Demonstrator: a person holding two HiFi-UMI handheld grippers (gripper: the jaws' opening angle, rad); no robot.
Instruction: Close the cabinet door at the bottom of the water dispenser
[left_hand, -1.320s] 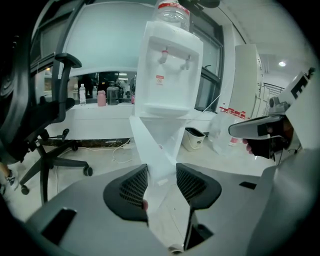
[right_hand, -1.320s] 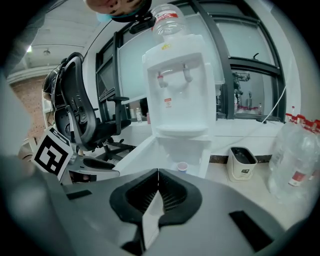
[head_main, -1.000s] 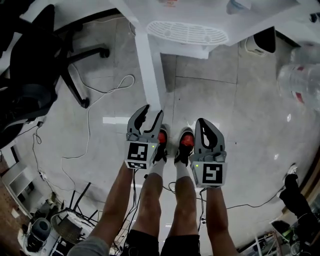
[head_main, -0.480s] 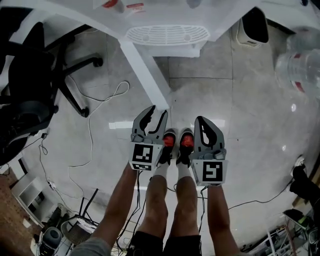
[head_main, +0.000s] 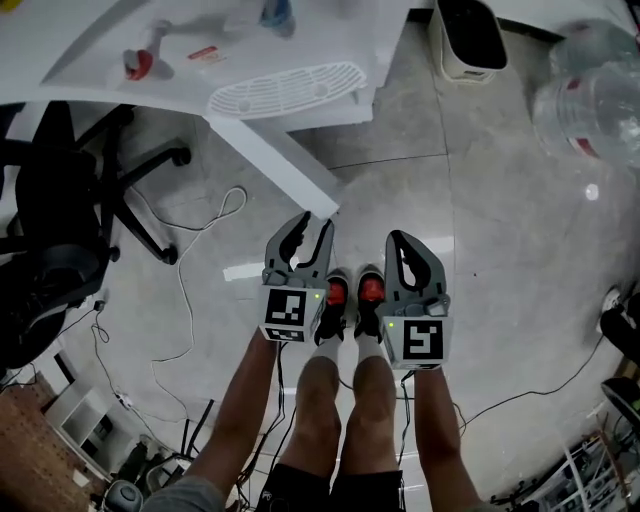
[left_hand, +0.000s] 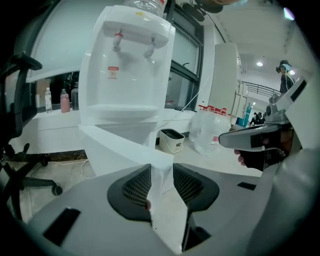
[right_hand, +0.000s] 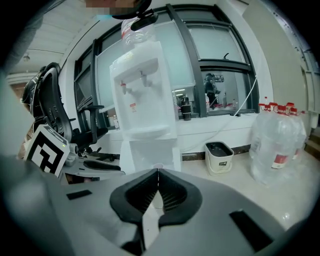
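Note:
The white water dispenser (left_hand: 131, 65) stands ahead, and its drip tray (head_main: 290, 88) shows from above. Its bottom cabinet door (head_main: 275, 160) hangs open, a white panel swung out toward me. My left gripper (head_main: 308, 228) is just short of the door's free end. Its jaws are closing with a gap still between them. In the left gripper view the door's edge (left_hand: 150, 155) lines up with that gap (left_hand: 161, 167), and no pad presses on it. My right gripper (head_main: 398, 240) is to the right of the door, shut and empty (right_hand: 158, 171).
A black office chair (head_main: 60, 210) stands at the left, with cables (head_main: 190, 280) trailing on the floor. A white waste bin (head_main: 468, 38) and large clear water bottles (head_main: 590, 90) are to the dispenser's right. The person's shoes (head_main: 345, 292) are between the grippers.
The dispenser and its open door have swung leftward in the head view. Both grippers shifted across the floor beside the door's end, and the left jaws have narrowed.

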